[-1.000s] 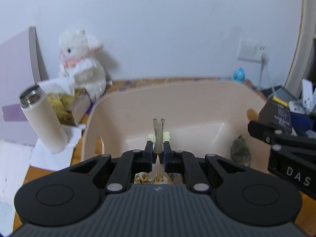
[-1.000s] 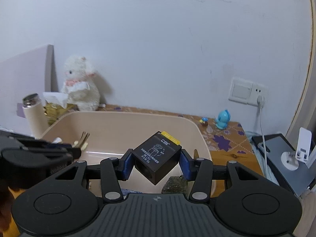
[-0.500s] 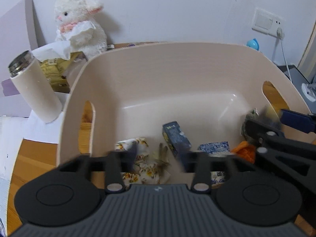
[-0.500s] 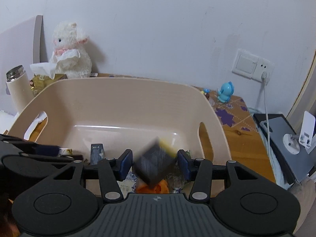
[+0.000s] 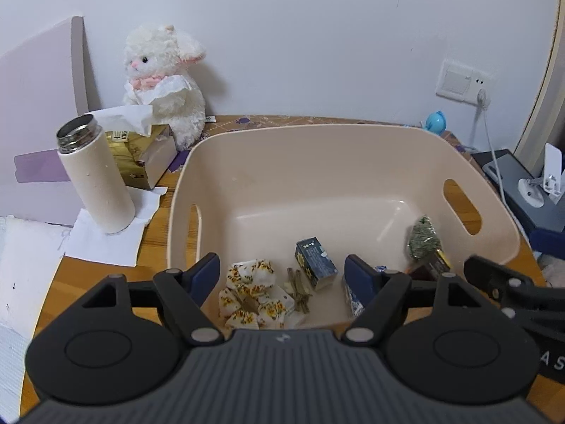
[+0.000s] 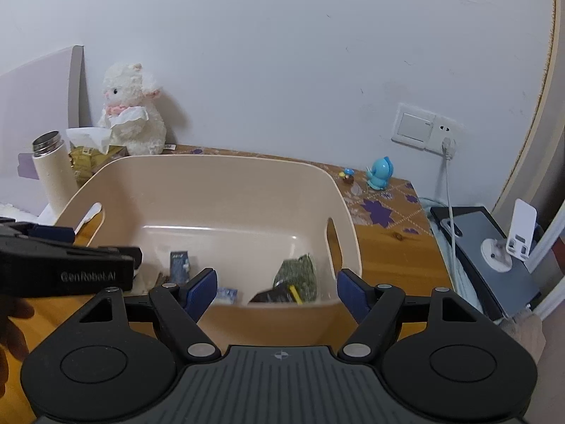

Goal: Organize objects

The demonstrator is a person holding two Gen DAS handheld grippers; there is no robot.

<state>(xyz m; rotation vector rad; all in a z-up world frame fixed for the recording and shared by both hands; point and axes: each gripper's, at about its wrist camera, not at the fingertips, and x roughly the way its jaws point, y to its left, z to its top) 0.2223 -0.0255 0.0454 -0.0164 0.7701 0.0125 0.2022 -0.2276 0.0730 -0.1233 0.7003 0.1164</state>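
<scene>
Both of my grippers hang over the near edge of the beige plastic basket [image 5: 353, 162], and neither grips anything. My left gripper [image 5: 286, 275] has its jaws spreading apart, with nothing pressed between the blue pads; below the gap, on the basket floor, lie a floral cloth scrunchie [image 5: 252, 293], a small olive hair clip [image 5: 299, 291] and a dark blue carton [image 5: 315, 263] leaning on its side. My right gripper [image 6: 277, 288] is likewise widening, its pads apart and bare. Beneath it a black box with a yellow edge [image 6: 279, 296] rests tilted in the basket's right near corner, just beside a green speckled packet [image 6: 298, 274]. A blue-and-white sachet [image 6: 227, 294] lies between the box and the carton.

The basket sits on the wooden worktop [image 6: 392, 258]. Left of it stands an open cream thermos flask [image 5: 95, 173], beside a tissue box [image 5: 139, 155] and a white plush lamb [image 5: 164, 84] against the wall.
</scene>
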